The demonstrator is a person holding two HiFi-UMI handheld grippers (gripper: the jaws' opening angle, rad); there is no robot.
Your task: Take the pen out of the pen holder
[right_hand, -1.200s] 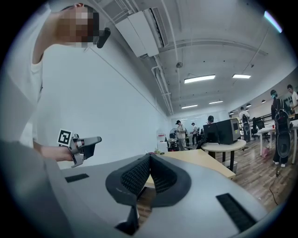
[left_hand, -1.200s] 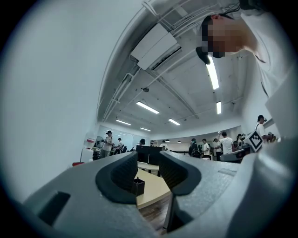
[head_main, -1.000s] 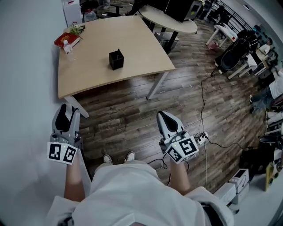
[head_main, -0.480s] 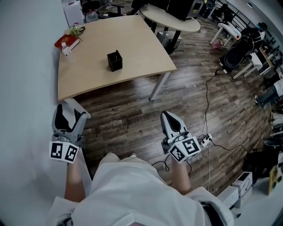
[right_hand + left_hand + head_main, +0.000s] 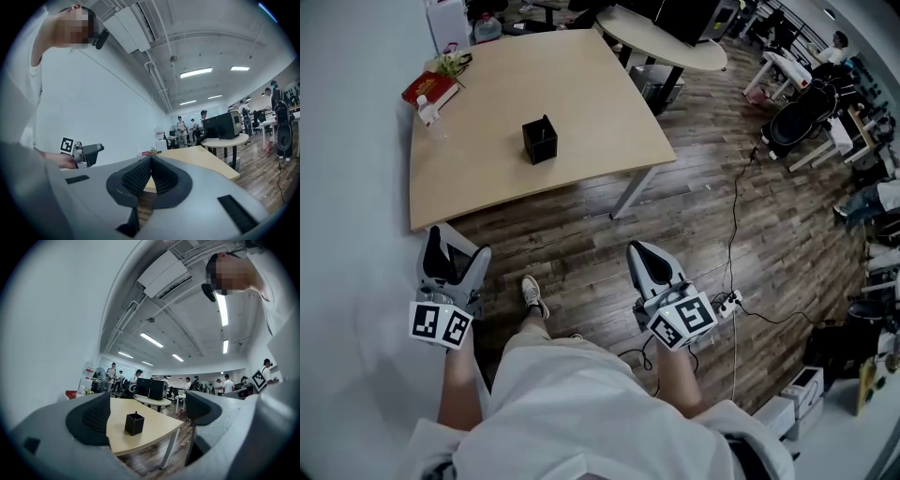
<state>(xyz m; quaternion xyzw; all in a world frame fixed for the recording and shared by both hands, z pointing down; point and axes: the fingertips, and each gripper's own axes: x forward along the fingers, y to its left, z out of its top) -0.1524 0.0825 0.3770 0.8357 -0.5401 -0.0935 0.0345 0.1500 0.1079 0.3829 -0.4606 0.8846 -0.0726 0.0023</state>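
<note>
on one table sits one pen holder. two grippers: left gripper just opened wide, empty; right gripper closed, empty.

Open office: desks, monitors, ceiling strip lights.

We step toward the table. Two shoes stood side by side well short of it before; now one shoe leads, toe toward the table's near edge. Both hands come along with the step. Our left gripper draws up just short of the table's near corner by the wall, and its jaws have just been opening, from half apart to wide, with nothing between them. Our right gripper also moves nearer the table's near edge.
</note>
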